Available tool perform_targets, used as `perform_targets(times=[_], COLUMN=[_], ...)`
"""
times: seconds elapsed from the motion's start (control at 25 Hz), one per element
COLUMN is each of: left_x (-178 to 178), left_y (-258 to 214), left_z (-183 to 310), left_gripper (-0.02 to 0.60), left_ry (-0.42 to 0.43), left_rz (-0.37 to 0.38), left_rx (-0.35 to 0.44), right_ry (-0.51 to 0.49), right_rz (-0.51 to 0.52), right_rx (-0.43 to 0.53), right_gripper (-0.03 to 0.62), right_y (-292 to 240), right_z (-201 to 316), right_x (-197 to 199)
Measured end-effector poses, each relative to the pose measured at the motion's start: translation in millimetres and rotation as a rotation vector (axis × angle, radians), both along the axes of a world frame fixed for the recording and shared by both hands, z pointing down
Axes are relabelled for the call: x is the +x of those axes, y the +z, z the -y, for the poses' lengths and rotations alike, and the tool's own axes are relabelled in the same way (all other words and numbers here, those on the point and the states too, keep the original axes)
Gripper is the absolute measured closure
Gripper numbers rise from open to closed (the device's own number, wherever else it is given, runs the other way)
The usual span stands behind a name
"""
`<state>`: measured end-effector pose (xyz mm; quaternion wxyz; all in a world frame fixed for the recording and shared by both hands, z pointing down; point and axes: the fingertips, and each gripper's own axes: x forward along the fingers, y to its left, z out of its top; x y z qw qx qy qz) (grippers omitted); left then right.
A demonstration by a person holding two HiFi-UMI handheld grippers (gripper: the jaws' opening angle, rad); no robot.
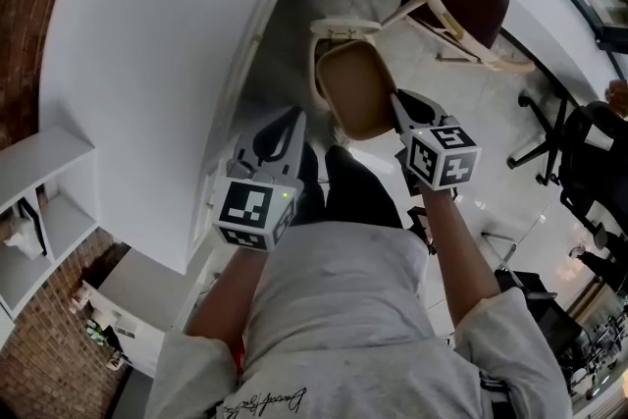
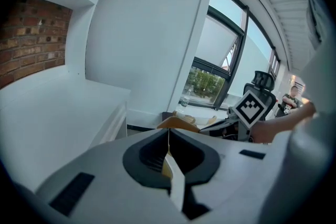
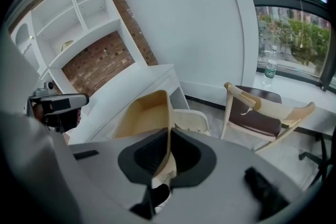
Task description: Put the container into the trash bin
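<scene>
The right gripper has its jaws clamped on one side wall of the tan container. That thin wall stands upright between the pads. The rest of the container reaches out ahead of the jaws, and its long axis runs along them, away from the person. It is tilted on edge, with its open hollow facing the left gripper. In the head view the container hangs just over the cream bin, whose lid is up. In the right gripper view the bin shows just behind the container's far end. The left gripper's jaws are pressed together, and it is held beside the container without touching it. The container's tip shows beyond those jaws. The container's tan faces show plain in every view. Each gripper's cube carries black-and-white square markers, and the script on the person's shirt is too small to read.
</scene>
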<state>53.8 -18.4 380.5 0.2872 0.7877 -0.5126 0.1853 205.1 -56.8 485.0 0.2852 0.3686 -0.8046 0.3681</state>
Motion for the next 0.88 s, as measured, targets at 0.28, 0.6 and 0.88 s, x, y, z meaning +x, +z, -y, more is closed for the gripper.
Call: perform_targets(times=[0.28, 0.6, 0.88], left_x=[-11, -11, -14], left_y=[16, 41, 59], left_z=[15, 24, 34], left_gripper=[0.565, 0.565, 0.565], left_ry=[0.061, 0.141, 0.163], left_rz=[0.011, 0.009, 0.011], left_rx=[0.0, -0.024, -0.023], right_ry=[0.068, 0.12, 0.143], right_rz=[-0.024, -0.037, -0.055], right_rx=[-0.024, -0.062, -0.074], right_gripper=[0.557, 0.557, 0.557], right_y=[17, 53, 75], right_z=[1, -1, 3], right_x=[-1, -7, -9])
